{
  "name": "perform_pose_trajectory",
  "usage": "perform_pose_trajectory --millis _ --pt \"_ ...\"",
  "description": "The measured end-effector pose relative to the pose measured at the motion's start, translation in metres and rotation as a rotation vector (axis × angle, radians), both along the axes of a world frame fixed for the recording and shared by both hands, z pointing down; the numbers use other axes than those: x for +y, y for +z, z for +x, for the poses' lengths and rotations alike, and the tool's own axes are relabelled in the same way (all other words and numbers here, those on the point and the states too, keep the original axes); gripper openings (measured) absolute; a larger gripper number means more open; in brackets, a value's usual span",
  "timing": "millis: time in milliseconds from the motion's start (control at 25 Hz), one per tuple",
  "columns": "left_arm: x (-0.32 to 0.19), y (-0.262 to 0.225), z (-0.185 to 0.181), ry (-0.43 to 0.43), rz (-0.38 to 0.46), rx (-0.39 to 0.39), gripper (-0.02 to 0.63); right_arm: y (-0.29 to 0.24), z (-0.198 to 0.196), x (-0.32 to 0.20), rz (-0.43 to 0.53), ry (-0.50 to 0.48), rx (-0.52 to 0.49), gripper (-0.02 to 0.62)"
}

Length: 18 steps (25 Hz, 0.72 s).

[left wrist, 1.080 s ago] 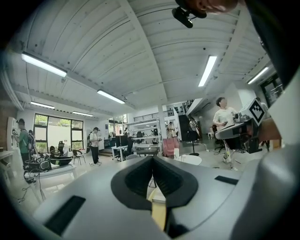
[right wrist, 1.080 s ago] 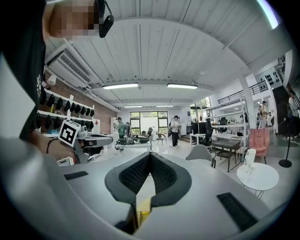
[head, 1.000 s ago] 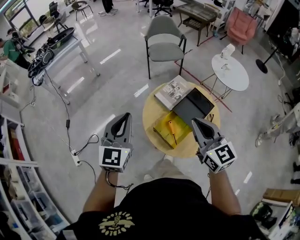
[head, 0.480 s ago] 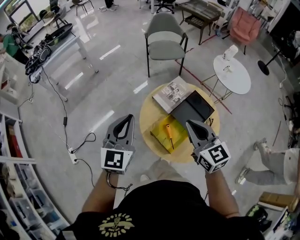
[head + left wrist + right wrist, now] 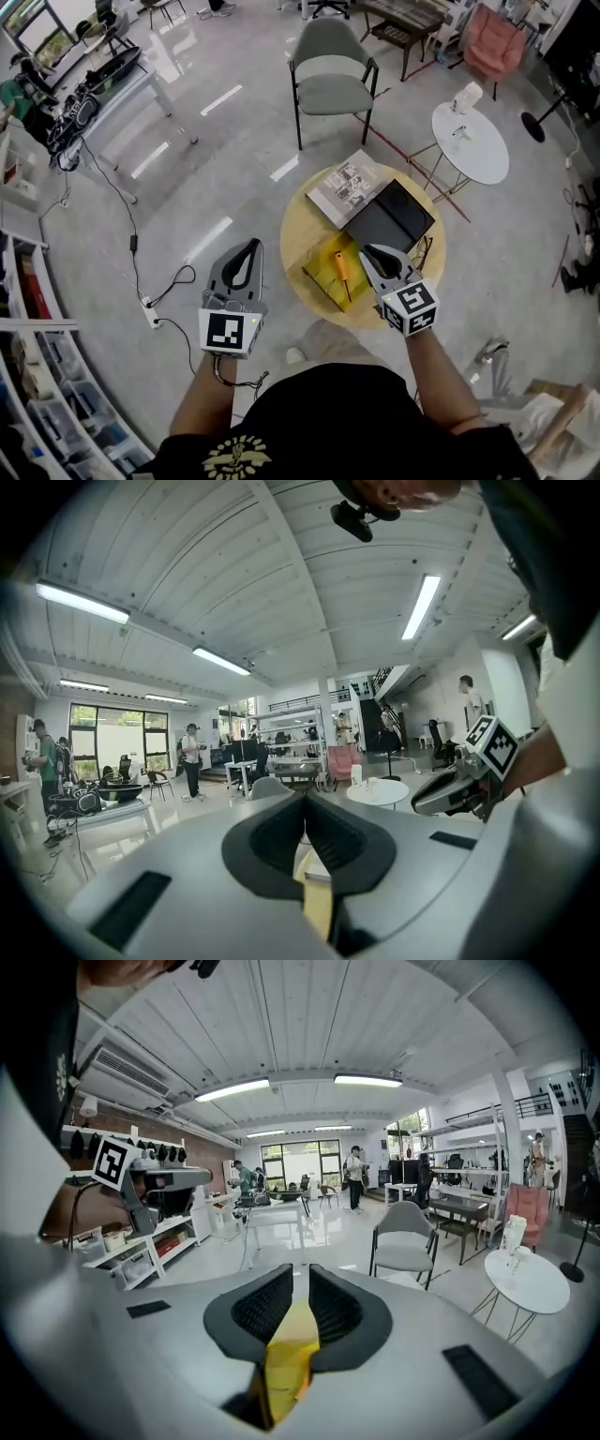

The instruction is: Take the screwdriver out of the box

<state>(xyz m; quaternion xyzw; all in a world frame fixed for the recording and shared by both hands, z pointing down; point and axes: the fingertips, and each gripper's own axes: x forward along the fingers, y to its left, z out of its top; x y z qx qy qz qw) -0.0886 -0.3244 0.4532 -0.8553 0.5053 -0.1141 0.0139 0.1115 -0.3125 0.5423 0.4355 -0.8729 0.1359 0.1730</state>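
Observation:
An orange-handled screwdriver (image 5: pixel 343 270) lies in an open yellow box (image 5: pixel 322 273) on the round wooden table (image 5: pixel 302 223). My right gripper (image 5: pixel 365 251) hangs just right of the box with its tips near the screwdriver's handle. Its jaws have just been opening and stand slightly apart, with nothing between them. In the right gripper view (image 5: pixel 300 1277) the yellow box (image 5: pixel 284 1365) shows through the gap below. My left gripper (image 5: pixel 251 245) is off the table's left edge, over the floor, with its jaws together and empty. Its pads meet in the left gripper view (image 5: pixel 302 803).
A magazine (image 5: pixel 344 185) and a black flat case (image 5: pixel 390 217) lie on the far half of the table. A grey chair (image 5: pixel 330 77) stands beyond it and a small white round table (image 5: pixel 470 142) to the right. A cable and power strip (image 5: pixel 152 315) lie on the floor at left.
My right gripper has come down and leftwards, close beside the yellow box, and its jaws have parted a little. The left gripper has sunk slightly.

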Motion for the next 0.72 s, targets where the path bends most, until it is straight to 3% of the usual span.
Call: perform_pose_trajectory --millis 240,720 --pt "-0.002 0.007 -0.001 -0.011 -0.010 -0.010 0.017 0.043 -0.005 -0.002 -0.075 -0.034 0.037 0.117" --pt "0.000 0.013 -0.005 -0.032 -0.024 -0.008 0.017 0.125 -0.007 -0.007 -0.202 -0.044 0.090 0.138"
